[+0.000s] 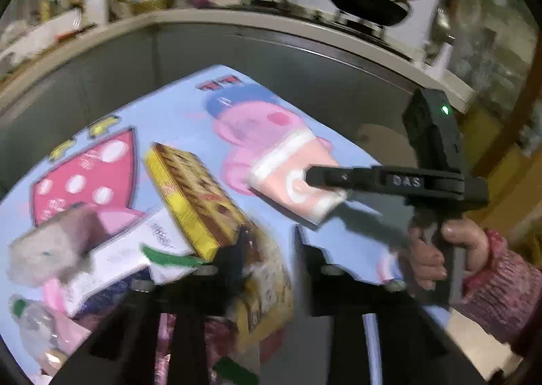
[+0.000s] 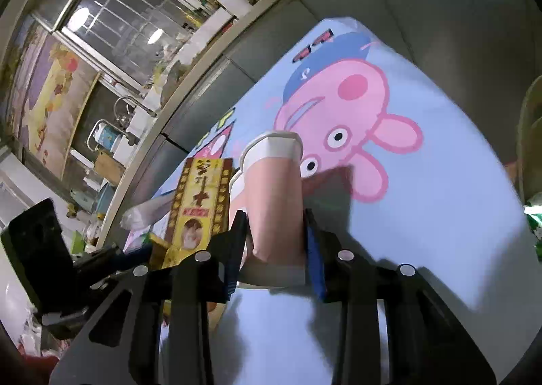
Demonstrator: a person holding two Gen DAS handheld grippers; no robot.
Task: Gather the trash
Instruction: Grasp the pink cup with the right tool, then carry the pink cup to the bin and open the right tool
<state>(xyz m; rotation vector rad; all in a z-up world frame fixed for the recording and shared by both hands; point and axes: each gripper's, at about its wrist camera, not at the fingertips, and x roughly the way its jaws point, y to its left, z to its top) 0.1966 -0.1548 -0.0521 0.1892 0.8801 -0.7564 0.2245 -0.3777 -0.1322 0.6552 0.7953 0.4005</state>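
So the right gripper has its two black fingers clamped on a pink paper cup with a white rim, squeezing it flat-ish at the sides and holding it above the light blue tablecloth with the pink cartoon pig print. The left wrist camera shows that same cup from the side, tilted, the right gripper's finger across it and a hand in a reddish knit sleeve on the handle

The left gripper sits low over a pile of trash at the near edge of the cloth. Its fingers are fairly far apart, with crinkly yellow and brown wrapper bunched between them, but it's too blurry to tell if they're actually pinching it. Just left of that is a long yellow and brown cardboard box lying flat, a white packet with green print touching it, and a crumpled grey-white tissue wad further left

Behind the table, a grey-fronted counter carries two black woks on a stove
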